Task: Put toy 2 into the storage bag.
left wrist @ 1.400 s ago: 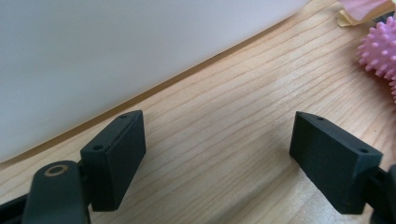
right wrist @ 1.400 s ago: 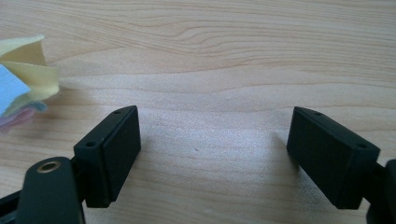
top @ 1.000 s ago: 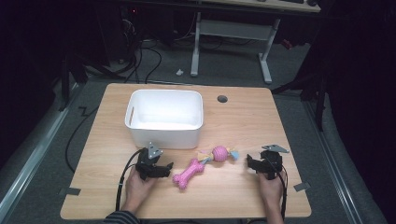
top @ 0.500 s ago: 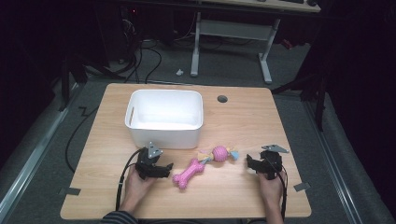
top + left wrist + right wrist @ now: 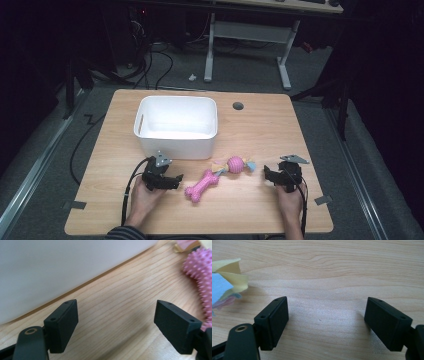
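Landmark: white bin (image 5: pixel 176 127), plastic, rectangular, rounded corners, slot handle in one short wall, looks empty; stands on the far-left part of the wooden table (image 5: pixel 280 125).
Pink bone toy (image 5: pixel 202 185): just in front of the bin's near right corner; nubbly, rubbery, knobbed at both ends; lying flat, untouched.
Ball toy (image 5: pixel 235 164): right of the bone and close to the bin's near wall; pink studded ball with pale yellow and blue fabric tails at each side.
Left gripper (image 5: pixel 169 181): resting on the table just in front of the bin's near wall, jaws spread wide with nothing between them; spiky pink surface at the right edge of the left gripper view.
Right gripper (image 5: pixel 275 177): well right of the bin, beyond the ball toy, jaws likewise parted and empty over bare wood grain.
Risk, bone: soft knobbed shape likely to roll or squirm out of a pinch taken near one end.
Risk, ball: a grip on a fabric tail alone may leave the ball swinging or slipping free.
Risk, bin: light plastic, easily nudged by a jaw passing near the wall.
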{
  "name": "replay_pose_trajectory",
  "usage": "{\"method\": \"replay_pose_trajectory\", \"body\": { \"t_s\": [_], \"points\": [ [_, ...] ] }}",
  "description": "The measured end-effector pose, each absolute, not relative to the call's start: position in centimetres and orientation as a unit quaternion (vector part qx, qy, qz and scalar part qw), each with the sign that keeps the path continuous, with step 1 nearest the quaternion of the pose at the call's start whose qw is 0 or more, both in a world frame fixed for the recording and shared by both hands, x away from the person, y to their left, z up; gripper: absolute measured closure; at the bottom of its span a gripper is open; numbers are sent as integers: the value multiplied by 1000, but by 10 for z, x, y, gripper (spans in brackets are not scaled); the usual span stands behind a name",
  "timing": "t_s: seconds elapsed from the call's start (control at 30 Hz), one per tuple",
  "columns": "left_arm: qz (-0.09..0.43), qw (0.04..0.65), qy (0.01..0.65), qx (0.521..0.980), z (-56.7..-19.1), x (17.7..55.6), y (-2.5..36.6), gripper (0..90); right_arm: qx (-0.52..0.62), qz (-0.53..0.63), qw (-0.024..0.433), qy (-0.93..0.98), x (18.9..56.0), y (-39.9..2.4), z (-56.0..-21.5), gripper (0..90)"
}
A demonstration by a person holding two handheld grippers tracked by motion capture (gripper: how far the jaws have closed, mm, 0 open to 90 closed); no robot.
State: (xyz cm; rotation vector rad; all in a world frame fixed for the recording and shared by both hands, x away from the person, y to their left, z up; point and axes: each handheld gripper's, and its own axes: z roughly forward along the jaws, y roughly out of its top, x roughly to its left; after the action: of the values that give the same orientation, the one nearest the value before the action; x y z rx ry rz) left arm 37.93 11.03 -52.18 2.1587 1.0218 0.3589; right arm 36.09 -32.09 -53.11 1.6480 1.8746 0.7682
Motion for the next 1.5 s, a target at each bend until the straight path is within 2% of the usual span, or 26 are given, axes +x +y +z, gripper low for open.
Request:
{"method": "replay_pose_trajectory", "body": {
  "t_s": [0.43,1.5],
  "points": [
    [140,376,389,830,-507,370,110,217,609,284,262,693,361,-321,-531,196],
    [129,373,325,859,-479,350,66,285,608,285,262,694,361,-321,-531,209]
  ]
}}
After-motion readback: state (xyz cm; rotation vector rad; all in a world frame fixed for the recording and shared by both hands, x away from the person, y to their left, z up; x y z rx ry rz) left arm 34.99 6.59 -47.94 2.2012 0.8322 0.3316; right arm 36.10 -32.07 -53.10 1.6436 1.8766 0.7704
